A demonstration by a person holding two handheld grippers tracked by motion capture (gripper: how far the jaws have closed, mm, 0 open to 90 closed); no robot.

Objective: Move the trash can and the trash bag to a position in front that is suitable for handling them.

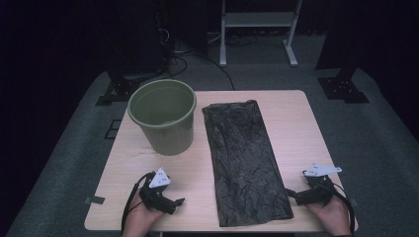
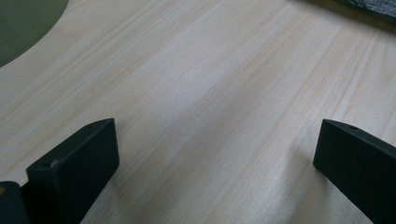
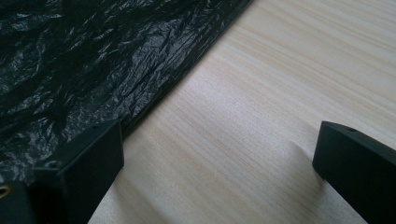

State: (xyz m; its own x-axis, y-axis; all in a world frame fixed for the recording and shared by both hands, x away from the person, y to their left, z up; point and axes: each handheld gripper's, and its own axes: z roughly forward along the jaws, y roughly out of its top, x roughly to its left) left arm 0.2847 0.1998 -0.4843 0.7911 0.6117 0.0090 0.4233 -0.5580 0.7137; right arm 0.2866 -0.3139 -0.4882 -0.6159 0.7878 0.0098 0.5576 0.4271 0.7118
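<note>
A black plastic bag [image 1: 244, 160] lies flat on the pale wooden tabletop [image 1: 296, 128] in front of you, a long rectangle running from the near edge toward the far side. Its thin film is crinkled all over and catches the light in fine glossy creases, as your right gripper view shows close up. To its left stands a round olive-green bin [image 1: 163, 116] of smooth plastic, upright, open at the top and slightly tapered toward its base; it sits just beside the bag's far half without touching it. The wood has straight, light grain with no marks.

Your left gripper [image 1: 170, 200] rests low at the near left of the tabletop, between the bin and the near edge, pointing toward the bag. Its blocky matte black jaws are spread wide with bare wood between them, holding nothing.

Your right gripper [image 1: 292, 196] sits at the near right, just beside the bag's right edge and pointing at it. Its jaws are also spread wide and grip nothing; in the right gripper view one jaw stands right at the bag's edge, the other over bare wood.
</note>
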